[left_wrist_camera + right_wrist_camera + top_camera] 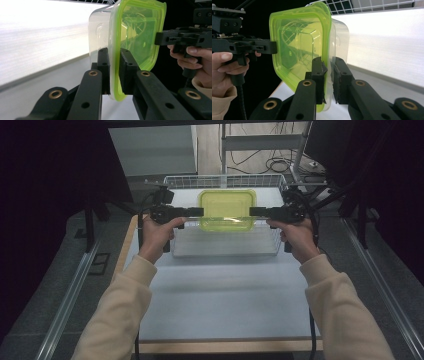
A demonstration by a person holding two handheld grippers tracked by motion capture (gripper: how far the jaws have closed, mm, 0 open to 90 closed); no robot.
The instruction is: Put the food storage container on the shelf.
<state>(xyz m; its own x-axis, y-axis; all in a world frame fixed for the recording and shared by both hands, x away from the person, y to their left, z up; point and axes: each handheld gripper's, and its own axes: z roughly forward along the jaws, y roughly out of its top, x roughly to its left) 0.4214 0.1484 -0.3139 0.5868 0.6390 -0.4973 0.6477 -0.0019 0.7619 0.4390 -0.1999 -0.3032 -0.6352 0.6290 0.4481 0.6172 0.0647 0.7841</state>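
Sleeves (pixel 120 315) enter at bottom of frame. Left gripper (pixel 196 212) and right gripper (pixel 256 211) each pinch opposite rim of green-lidded container (pixel 227 209), centre frame, sharing load to keep it level above wire basket (pixel 225 249).
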